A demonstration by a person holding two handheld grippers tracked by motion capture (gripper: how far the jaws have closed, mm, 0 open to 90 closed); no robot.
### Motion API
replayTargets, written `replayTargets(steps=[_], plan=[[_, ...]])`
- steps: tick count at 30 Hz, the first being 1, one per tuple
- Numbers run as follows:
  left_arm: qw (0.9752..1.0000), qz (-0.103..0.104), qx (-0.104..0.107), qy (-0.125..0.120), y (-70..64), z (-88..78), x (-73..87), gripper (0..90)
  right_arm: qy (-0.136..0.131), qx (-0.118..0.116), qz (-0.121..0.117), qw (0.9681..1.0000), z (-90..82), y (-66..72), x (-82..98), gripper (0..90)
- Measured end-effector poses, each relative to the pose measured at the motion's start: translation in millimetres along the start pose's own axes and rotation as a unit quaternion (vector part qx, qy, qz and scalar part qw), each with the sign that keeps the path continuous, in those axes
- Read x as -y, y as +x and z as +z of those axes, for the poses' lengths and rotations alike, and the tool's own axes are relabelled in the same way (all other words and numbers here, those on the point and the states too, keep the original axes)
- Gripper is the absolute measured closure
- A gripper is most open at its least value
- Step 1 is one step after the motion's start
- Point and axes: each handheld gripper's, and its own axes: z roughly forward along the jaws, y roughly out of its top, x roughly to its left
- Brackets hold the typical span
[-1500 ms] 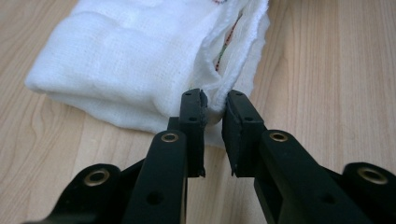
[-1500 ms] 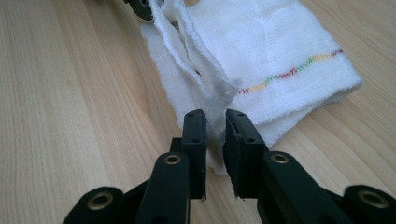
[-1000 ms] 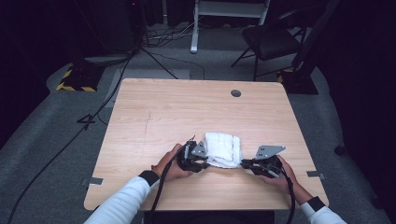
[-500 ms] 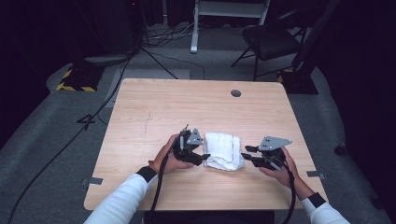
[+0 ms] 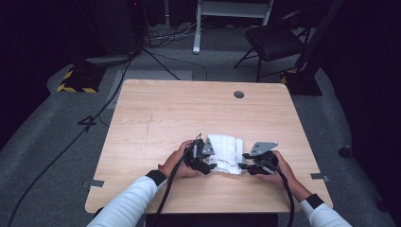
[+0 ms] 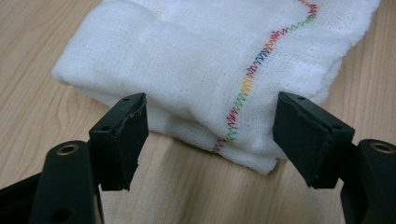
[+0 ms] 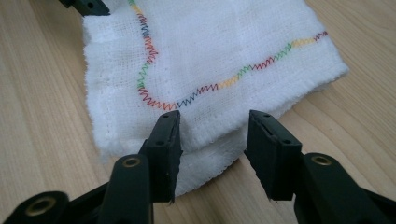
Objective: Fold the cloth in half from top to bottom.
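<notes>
So on the left, the left gripper (image 5: pixel 211 165) sits at the near left edge of the cloth (image 5: pixel 227 147), held low over the table (image 5: pixel 156 118). Its jaws have just been opening and now stand wide apart; in the left gripper view the cloth (image 6: pixel 210 60) lies past the pads (image 6: pixel 130 135), its folded corner sitting between them but not pinched.

In the middle you've got the cloth itself, a white folded gauze thing with rainbow zigzag stitching, lying flat on the table near the front edge, right between the two grippers.

On the right, the right gripper (image 5: pixel 242 166) is at the cloth's near right corner. Its jaws have also just been opening and are apart; in the right gripper view the cloth's (image 7: pixel 224 51) edge sits just between the pads (image 7: pixel 170 140), nothing clamped.
</notes>
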Motion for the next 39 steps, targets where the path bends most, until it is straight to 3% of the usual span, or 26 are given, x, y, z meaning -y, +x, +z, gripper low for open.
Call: replayTargets(steps=[8,11,16,25,27,32,39], plan=[[0.9997,0.005,-0.022,-0.004,3.4,-17.7,-1.4,22.3,-0.004,0.017,-0.003,0.9998,-9.0,-1.3,-3.7,45.2],[0.9996,0.003,-0.027,-0.003,3.7,-27.4,2.3,21.9,-0.014,0.03,0.0,0.9995,-19.2,-2.5,-3.8,38.3],[0.999,0.013,-0.042,0.005,2.7,-44.0,11.1,21.2,-0.021,0.046,0.001,0.9987,-31.9,-3.0,-2.6,34.5],[0.9964,0.008,-0.081,0.027,1.2,-67.9,41.8,20.2,-0.013,0.065,-0.001,0.9978,-50.7,-1.7,10.3,29.0],[0.9959,-0.004,-0.087,0.023,0.1,-71.8,49.8,20.2,-0.014,0.07,0.001,0.9975,-54.4,-2.2,14.6,29.0],[0.9941,-0.014,-0.101,0.037,-2.7,-75.8,65.9,19.4,-0.01,0.087,0.009,0.9961,-63.6,-4.0,26.6,28.9],[0.9922,-0.028,-0.116,0.036,-4.1,-88.1,84.0,19.4,-0.019,0.103,0.025,0.9942,-76.9,-8.4,50.9,29.3]])
